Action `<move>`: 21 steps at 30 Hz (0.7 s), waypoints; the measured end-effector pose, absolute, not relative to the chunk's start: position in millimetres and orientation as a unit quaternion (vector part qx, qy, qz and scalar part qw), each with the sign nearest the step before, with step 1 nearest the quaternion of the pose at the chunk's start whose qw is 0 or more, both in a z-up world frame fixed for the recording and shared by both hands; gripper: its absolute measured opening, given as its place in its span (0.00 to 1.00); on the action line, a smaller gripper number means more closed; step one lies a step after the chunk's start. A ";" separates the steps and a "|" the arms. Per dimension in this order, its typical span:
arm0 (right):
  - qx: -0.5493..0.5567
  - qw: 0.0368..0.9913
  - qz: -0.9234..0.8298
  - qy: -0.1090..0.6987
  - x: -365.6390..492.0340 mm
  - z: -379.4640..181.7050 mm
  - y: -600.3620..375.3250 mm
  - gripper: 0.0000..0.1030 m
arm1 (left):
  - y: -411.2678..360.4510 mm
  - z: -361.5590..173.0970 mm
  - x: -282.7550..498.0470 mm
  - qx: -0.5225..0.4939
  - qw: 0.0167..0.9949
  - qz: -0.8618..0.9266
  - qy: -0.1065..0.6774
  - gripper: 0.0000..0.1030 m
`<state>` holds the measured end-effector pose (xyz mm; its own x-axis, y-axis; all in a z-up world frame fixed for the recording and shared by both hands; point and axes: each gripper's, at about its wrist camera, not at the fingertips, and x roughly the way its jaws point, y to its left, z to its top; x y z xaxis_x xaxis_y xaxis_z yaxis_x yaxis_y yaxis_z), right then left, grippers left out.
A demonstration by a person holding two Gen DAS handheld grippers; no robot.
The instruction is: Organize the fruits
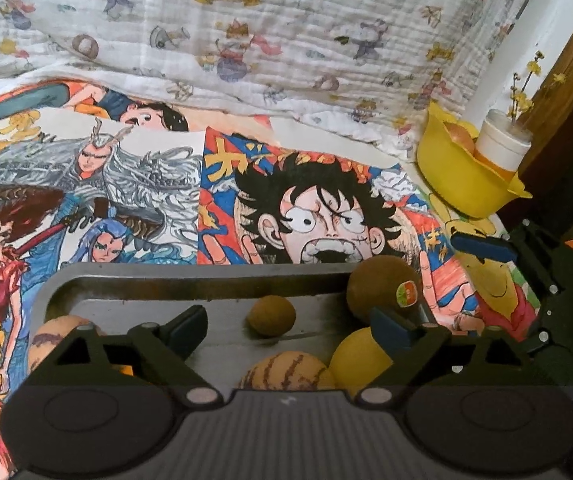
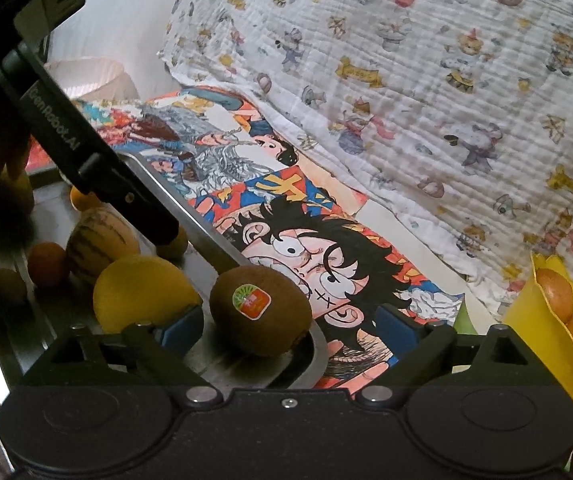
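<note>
A metal tray (image 1: 190, 280) holds several fruits: a small brown fruit (image 1: 271, 315), a striped melon (image 1: 286, 372), a yellow fruit (image 1: 356, 360) and a kiwi with a sticker (image 1: 382, 290) at its right corner. My left gripper (image 1: 288, 322) is open above the tray, empty. My right gripper (image 2: 288, 326) is open with the kiwi (image 2: 260, 310) between its fingers, not clamped. The right gripper's fingertip also shows in the left wrist view (image 1: 482, 246). A yellow bowl (image 1: 462, 176) with a fruit inside stands at the far right.
Colourful drawings (image 1: 306, 208) cover the table. A printed white cloth (image 1: 286, 40) hangs behind. A white cup with yellow flowers (image 1: 502, 144) stands by the bowl. A pale pink container (image 2: 86, 76) sits at the far left in the right wrist view.
</note>
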<state>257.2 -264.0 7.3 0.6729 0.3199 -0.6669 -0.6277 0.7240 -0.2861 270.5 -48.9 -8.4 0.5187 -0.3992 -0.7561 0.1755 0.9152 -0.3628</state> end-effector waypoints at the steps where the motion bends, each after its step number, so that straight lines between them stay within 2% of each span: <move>1: -0.250 0.880 0.269 0.301 256.7 8.5 -265.1 0.92 | -48.8 -6.5 269.1 -0.120 0.865 -0.165 0.457 0.90; 8: -0.232 0.890 0.259 0.294 252.5 13.7 -268.4 0.93 | -45.4 3.8 261.7 -0.121 0.880 -0.150 0.435 0.96; 21: -0.176 0.911 0.236 0.289 247.3 21.4 -273.5 0.96 | -34.7 5.1 249.3 -0.123 0.892 -0.118 0.419 0.99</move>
<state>247.3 -273.5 21.4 0.7215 0.3271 -0.6103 -0.5312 0.8269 -0.1847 249.3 -34.7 5.1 0.6207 -0.3135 -0.7186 0.1070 0.9419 -0.3184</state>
